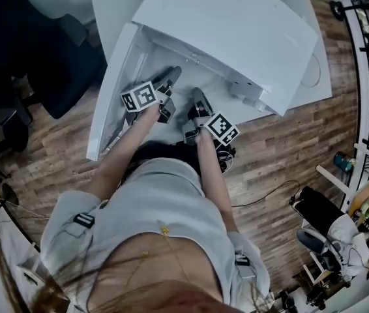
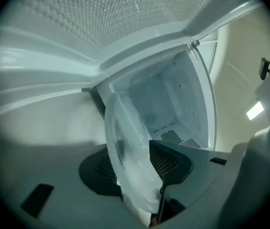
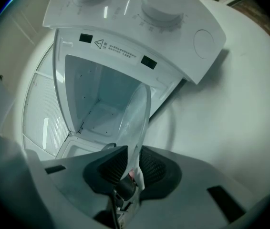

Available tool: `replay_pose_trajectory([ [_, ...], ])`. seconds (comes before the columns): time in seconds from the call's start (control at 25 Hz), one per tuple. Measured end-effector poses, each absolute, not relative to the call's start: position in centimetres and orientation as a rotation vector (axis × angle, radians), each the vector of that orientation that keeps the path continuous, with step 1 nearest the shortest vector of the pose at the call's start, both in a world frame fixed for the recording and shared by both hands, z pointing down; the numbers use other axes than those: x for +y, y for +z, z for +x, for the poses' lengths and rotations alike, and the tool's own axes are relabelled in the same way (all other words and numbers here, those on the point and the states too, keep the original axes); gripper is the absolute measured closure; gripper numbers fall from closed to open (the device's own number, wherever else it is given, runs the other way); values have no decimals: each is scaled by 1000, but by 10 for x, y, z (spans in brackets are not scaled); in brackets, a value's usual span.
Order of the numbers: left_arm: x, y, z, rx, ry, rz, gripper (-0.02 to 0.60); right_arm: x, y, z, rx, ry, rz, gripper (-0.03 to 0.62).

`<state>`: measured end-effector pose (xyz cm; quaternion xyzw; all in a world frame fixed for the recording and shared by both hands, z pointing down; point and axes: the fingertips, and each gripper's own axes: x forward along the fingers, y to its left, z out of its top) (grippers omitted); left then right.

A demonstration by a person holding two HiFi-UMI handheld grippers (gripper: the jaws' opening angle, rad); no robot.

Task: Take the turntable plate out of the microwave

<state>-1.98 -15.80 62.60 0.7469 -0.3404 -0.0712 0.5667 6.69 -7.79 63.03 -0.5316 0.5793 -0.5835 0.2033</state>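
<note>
Turntable plate (image 3: 136, 118) sits at the mouth of the microwave (image 1: 236, 31). Its far rim faces the opening and its near rim is in our grippers, so we judge the way out to be straight back toward us. The microwave's door (image 1: 109, 103) stands open on our left. The cavity (image 3: 94, 106) behind the plate looks bare, with nothing else on its floor. The plate runs edge-on along both pairs of jaws, pointing from them into the opening. Our right gripper (image 3: 134, 157) pinches the near rim, both pads against the glass. Our left gripper (image 2: 136, 167) also has the rim between its jaws, but they stand wider and seem not to press it, so we judge the right hand carries the plate.
</note>
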Motion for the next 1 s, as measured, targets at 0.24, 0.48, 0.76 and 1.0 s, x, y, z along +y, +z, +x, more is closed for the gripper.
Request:
replay_pose_trajectory([
  [0.24, -179, 627, -11, -832, -216, 1732, 399, -78, 630, 66, 1612, -1638, -1466, 513],
  [0.48, -182, 631, -16, -836, -216, 1723, 473, -76, 629, 63, 1641, -1632, -1475, 510],
  [0.76, -183, 631, -16, -747, -307, 1612, 510, -84, 634, 92, 1663, -1524, -1585, 417],
  [1.0, -182, 632, -16, -710, -305, 1615, 520, -118, 641, 129, 1558, -1463, -1577, 408],
])
